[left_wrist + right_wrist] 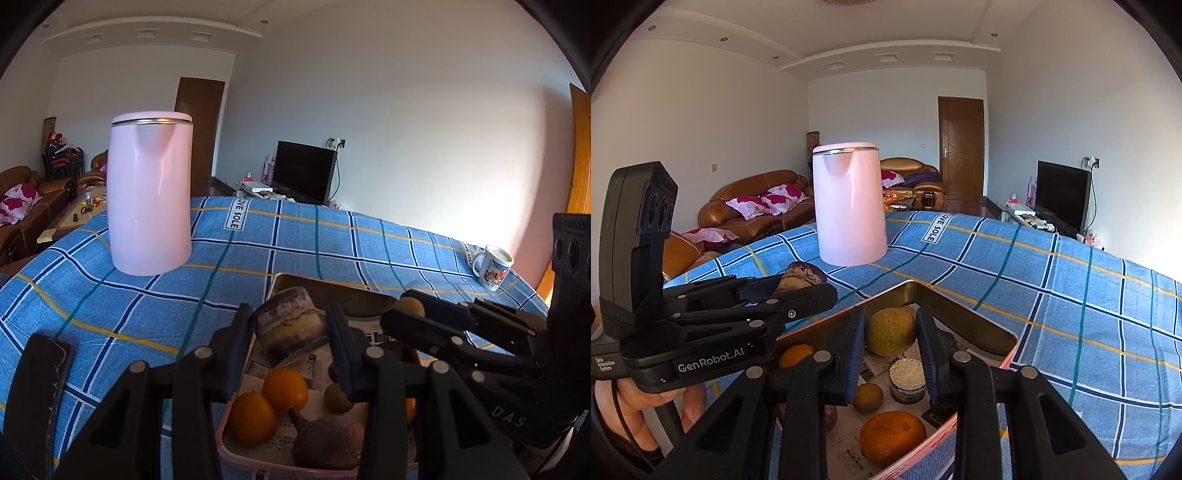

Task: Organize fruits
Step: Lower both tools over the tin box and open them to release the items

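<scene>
A shallow tin tray (314,282) (960,314) lined with newspaper holds several oranges (284,389) (892,437), small brown fruits (336,398), a dark purple fruit (328,439) and a small jar (908,374). My left gripper (290,317) (801,288) is shut on a purple-and-cream cut chunk (288,328) (801,277), held above the tray's left side. My right gripper (891,321) (400,308) is shut on a round yellow-green fruit (890,332) (410,306) over the tray's far end. The two grippers hang close together, left of right.
A tall pink kettle (151,195) (849,206) stands on the blue checked cloth (258,251) beyond the tray. A printed mug (493,266) sits at the far right edge. A black flat object (40,387) lies at the near left. A hand (635,406) grips the left tool.
</scene>
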